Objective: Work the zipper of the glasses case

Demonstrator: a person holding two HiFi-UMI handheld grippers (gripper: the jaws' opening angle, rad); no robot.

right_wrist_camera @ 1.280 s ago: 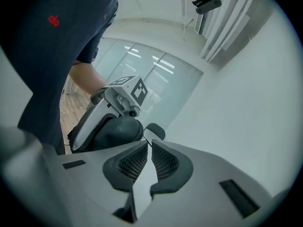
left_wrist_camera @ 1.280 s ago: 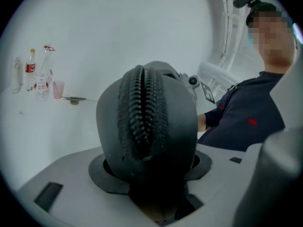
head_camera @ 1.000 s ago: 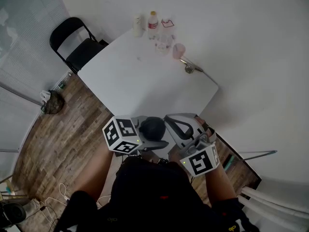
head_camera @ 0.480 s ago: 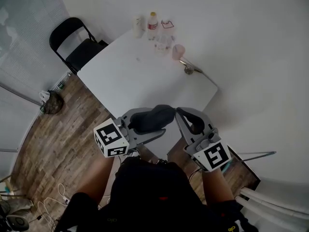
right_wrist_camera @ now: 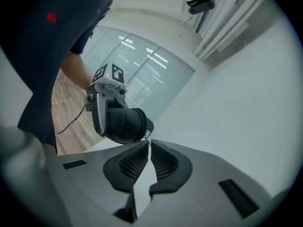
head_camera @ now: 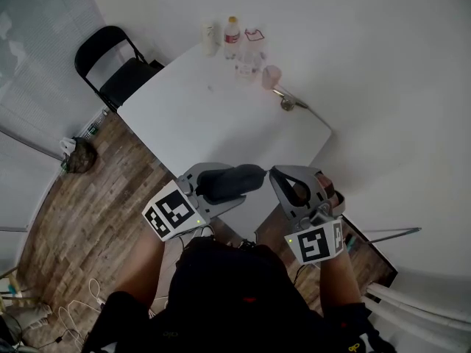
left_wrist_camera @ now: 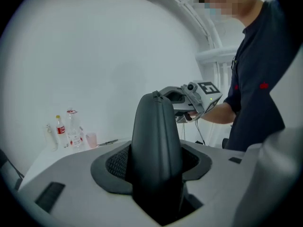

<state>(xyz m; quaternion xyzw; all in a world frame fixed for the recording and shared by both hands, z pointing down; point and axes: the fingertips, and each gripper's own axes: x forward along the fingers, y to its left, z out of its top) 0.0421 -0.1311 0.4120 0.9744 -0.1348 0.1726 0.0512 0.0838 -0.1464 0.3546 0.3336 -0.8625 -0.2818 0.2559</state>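
Note:
The black glasses case (head_camera: 229, 181) is held in the air over the near table edge, lying lengthwise between the two grippers. My left gripper (head_camera: 223, 187) has it between its jaws, which are closing; the pads press its sides. In the left gripper view the case (left_wrist_camera: 156, 145) stands up between the jaws of the left gripper (left_wrist_camera: 156, 159). My right gripper (head_camera: 271, 172) is shut at the case's right end. In the right gripper view its tips (right_wrist_camera: 149, 143) pinch the thin zipper pull at the end of the case (right_wrist_camera: 124, 125).
The white table (head_camera: 213, 116) carries bottles (head_camera: 233, 39), a pink cup (head_camera: 272, 76) and a small tool (head_camera: 288, 104) at its far edge. A black folding chair (head_camera: 118, 68) stands at its left. Cables and a dark bag (head_camera: 79, 157) lie on the wood floor.
The left gripper has turned and swung the case up and rightward, so it now lies lengthwise. The right gripper has moved right and up to the case's right end.

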